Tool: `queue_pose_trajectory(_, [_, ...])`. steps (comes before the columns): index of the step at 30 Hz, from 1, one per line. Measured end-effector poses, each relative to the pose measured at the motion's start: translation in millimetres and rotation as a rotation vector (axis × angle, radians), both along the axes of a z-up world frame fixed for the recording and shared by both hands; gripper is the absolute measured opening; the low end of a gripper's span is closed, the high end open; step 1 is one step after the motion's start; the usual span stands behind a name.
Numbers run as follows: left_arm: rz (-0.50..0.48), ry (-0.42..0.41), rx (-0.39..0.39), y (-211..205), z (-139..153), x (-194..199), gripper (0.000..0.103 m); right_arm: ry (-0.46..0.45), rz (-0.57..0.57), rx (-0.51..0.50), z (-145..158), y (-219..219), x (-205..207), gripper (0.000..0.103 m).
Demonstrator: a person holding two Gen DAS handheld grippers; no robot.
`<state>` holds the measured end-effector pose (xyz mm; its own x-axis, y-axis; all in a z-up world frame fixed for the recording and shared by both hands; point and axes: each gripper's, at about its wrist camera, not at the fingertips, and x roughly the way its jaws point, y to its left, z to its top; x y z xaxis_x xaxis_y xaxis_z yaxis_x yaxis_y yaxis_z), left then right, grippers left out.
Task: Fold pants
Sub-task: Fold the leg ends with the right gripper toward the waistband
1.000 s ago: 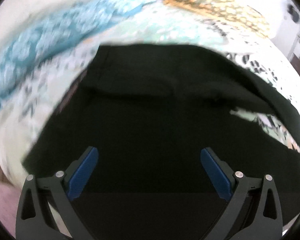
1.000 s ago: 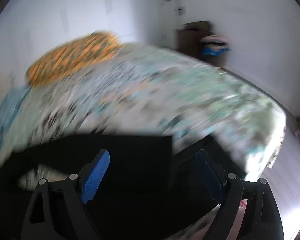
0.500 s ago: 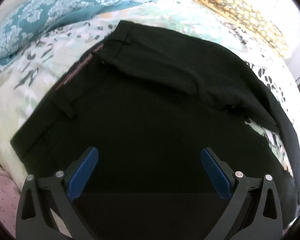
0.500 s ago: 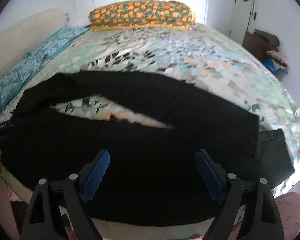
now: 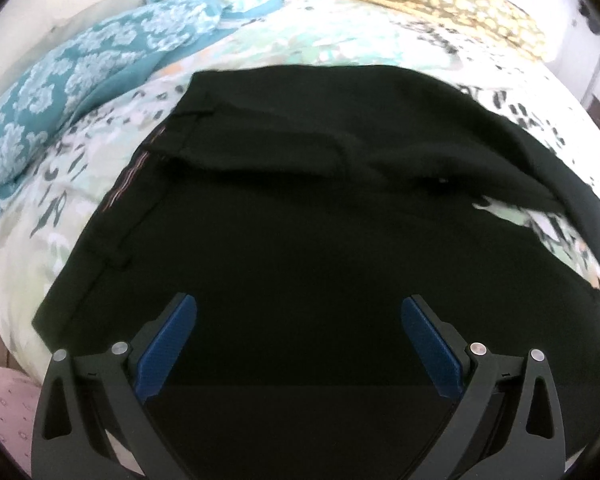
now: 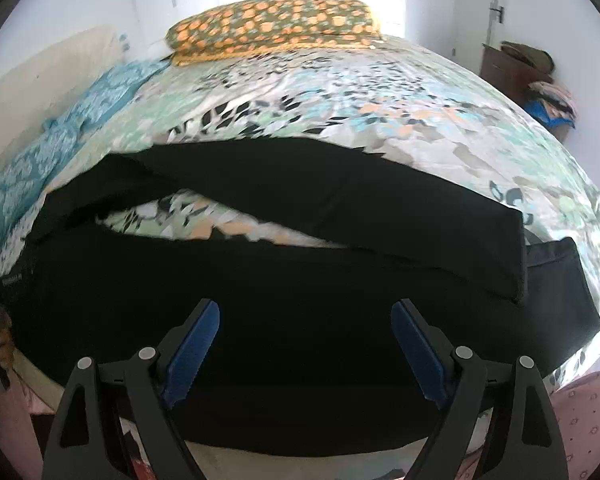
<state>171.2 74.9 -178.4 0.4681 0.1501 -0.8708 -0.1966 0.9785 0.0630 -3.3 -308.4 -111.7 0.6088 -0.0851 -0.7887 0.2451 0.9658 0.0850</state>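
Only left view waistband (image 5: 130, 172), right view leg hems (image 6: 520, 256) of black pants (image 6: 260, 300)

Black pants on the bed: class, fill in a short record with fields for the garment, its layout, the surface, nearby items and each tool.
garment: black fabric pants, not yet folded
layout: spread flat, legs apart with a wedge of bedspread showing between them; waistband at the left in the left wrist view
surface: floral-patterned bedspread
nearby items: orange-spotted pillow at the far end; teal patterned cloth beside the waistband
left tool: open, over the pants, nothing between its fingers
right tool: open, over the near leg, nothing held
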Motion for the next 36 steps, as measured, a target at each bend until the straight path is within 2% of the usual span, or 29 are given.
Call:
queue_pose_trajectory(6, [0.11,0.017,-0.007,22,-9,3,0.103,-0.015,-0.07,0.013,-2,-23,-4,0.087])
queue_pose_trajectory(12, [0.112,0.015,-0.012,23,-9,3,0.103,-0.035,-0.092,0.051,-1,-35,-2,0.087])
queue_pose_trajectory(17, [0.089,0.041,0.044,18,-16,6,0.103,-0.138,-0.186,0.067,20,-69,-8,0.087])
queue_pose_trajectory(20, [0.08,0.036,0.073,14,-19,7,0.103,-0.216,-0.281,0.264,25,-106,-23,0.088])
queue_pose_trajectory(23, [0.085,0.019,0.084,13,-20,5,0.103,-0.25,-0.285,0.484,19,-118,-32,0.09])
queue_pose_trajectory(25, [0.086,0.014,0.093,12,-20,5,0.103,-0.231,-0.234,0.576,9,-112,-26,0.09])
queue_pose_trajectory(27, [0.087,0.01,0.095,12,-20,4,0.103,-0.159,-0.191,0.624,-6,-102,-12,0.09])
queue_pose_trajectory(29, [0.089,0.007,0.095,12,-20,4,0.103,-0.071,-0.202,0.614,-25,-96,1,0.09])
queue_pose_trajectory(30, [0.088,0.006,0.095,12,-20,3,0.103,-0.054,-0.227,0.593,-33,-95,4,0.09])
queue_pose_trajectory(33, [0.083,0.003,0.095,11,-20,3,0.103,-0.031,-0.301,0.526,-46,-108,10,0.09])
queue_pose_trajectory(36, [0.083,0.001,0.098,11,-21,3,0.103,-0.068,-0.393,0.506,-48,-133,5,0.09])
